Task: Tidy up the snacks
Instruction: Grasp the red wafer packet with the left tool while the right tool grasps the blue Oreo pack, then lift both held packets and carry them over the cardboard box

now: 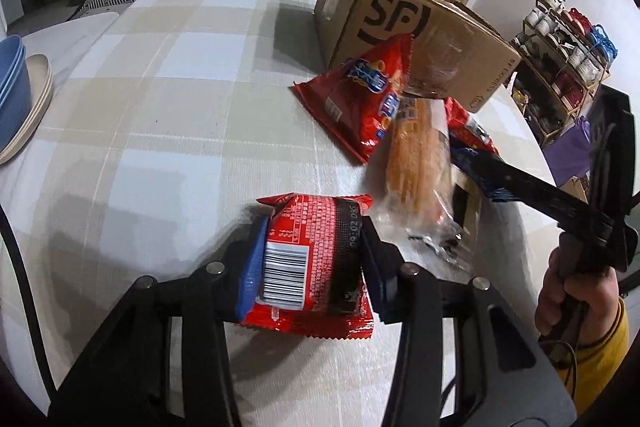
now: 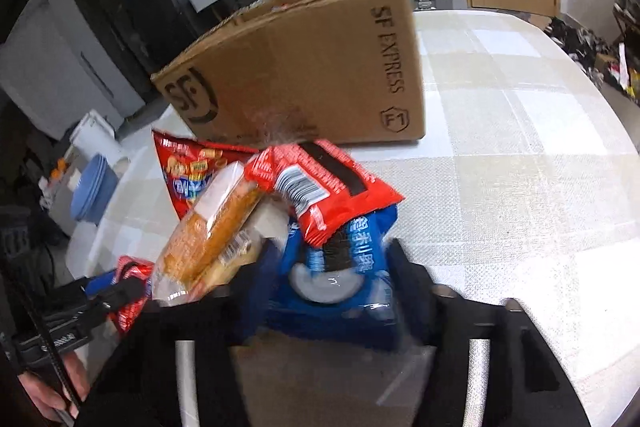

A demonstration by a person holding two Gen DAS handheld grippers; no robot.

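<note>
My left gripper [image 1: 316, 231] is shut on a red snack packet [image 1: 296, 267] with a barcode, low over the checked tablecloth. My right gripper [image 2: 330, 255] is shut on a blue cookie pack [image 2: 332, 291]. A second red packet [image 2: 328, 183] lies across the far end of that pack. Beside them an orange cake in clear wrap [image 2: 212, 227] leans against a red chips bag [image 2: 188, 167]. Behind the pile stands an open cardboard box [image 2: 312, 67] printed "SF". In the left wrist view the chips bag [image 1: 360, 95] and cake [image 1: 416, 163] lie right of my held packet.
Stacked blue bowls [image 1: 12, 87] and beige plates [image 1: 38, 99] sit at the table's left edge. The table [image 1: 180, 87] carries a beige checked cloth. A hand in a yellow sleeve [image 1: 572, 291] holds the right gripper. A shoe rack [image 1: 560, 59] stands past the table's right edge.
</note>
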